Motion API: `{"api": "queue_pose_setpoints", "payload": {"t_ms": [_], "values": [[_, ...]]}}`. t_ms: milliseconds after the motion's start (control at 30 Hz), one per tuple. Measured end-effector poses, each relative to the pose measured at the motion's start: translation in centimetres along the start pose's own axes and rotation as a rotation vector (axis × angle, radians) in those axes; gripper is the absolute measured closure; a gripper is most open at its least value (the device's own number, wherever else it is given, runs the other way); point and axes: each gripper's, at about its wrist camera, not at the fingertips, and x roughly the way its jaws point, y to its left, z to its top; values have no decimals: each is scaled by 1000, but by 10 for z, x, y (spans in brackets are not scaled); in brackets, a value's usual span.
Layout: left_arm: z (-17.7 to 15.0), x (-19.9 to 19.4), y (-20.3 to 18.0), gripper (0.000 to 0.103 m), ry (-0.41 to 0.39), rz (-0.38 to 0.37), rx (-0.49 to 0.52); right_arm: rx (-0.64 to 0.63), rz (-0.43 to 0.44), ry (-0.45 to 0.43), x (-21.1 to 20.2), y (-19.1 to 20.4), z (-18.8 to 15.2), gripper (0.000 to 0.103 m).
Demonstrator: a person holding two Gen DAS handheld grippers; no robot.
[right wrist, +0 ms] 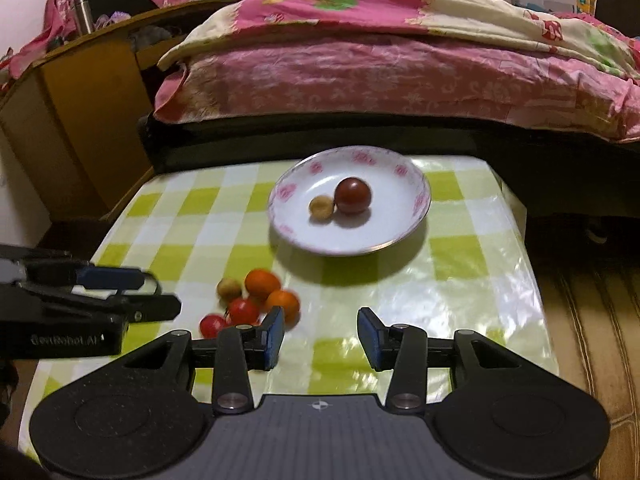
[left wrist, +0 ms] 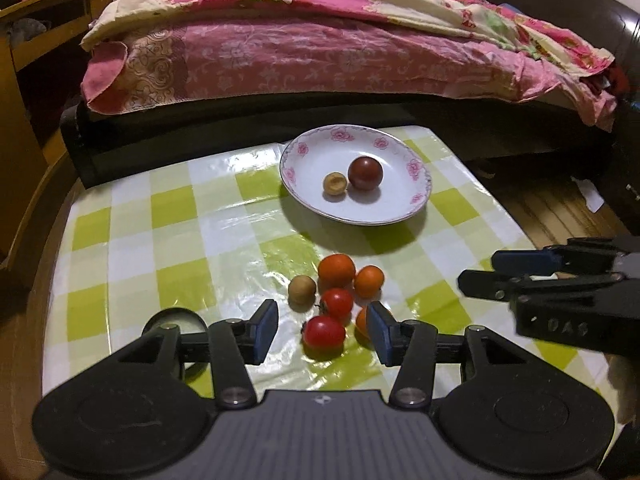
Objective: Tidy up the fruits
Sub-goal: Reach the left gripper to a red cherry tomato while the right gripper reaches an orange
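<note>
Six small fruits sit clustered on the checked cloth (left wrist: 132, 216) in the left wrist view: a tan one (left wrist: 302, 293), a large orange one (left wrist: 337, 270), a smaller orange one (left wrist: 369, 281), two red tomatoes (left wrist: 337, 304) (left wrist: 324, 332), and one more orange fruit (left wrist: 362, 322) half hidden behind a finger. The left gripper (left wrist: 323, 330) is spread wide, its pads on either side of the nearest tomato and gripping nothing. Beyond the pile, a floral plate (left wrist: 416, 192) holds a dark red fruit (left wrist: 365, 174) touching a small tan fruit (left wrist: 335, 184). The right gripper (left wrist: 480, 270) reaches in from the right edge, seen side-on; its fingers look close together, though whether they meet I cannot tell. A bed (left wrist: 320, 52) with pink covers runs across the back.

From the right wrist view, the right gripper (right wrist: 321, 334) is parted over bare cloth (right wrist: 480, 264) and empty. The fruit pile (right wrist: 256, 300) lies to its left, blurred, the nearest orange fruit just beside the left finger. The plate (right wrist: 384, 236) stands farther back with its two fruits (right wrist: 353, 195) (right wrist: 321, 208) touching. The left gripper (right wrist: 160, 292) enters from the left edge, near the pile.
</note>
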Motion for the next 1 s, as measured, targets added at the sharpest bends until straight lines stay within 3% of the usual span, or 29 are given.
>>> {"api": "queue_pose_setpoints", "payload": {"t_ms": [233, 533, 967, 1000], "values": [[-18, 5, 12, 44, -24, -10, -2, -45, 10, 13, 2, 20, -11, 60], [-27, 21, 28, 44, 34, 1, 19, -98, 73, 98, 32, 22, -27, 60], [-34, 36, 28, 44, 85, -38, 57, -185, 124, 134, 75, 38, -21, 60], [-34, 36, 28, 44, 88, -41, 59, -187, 123, 136, 78, 38, -21, 64]]}}
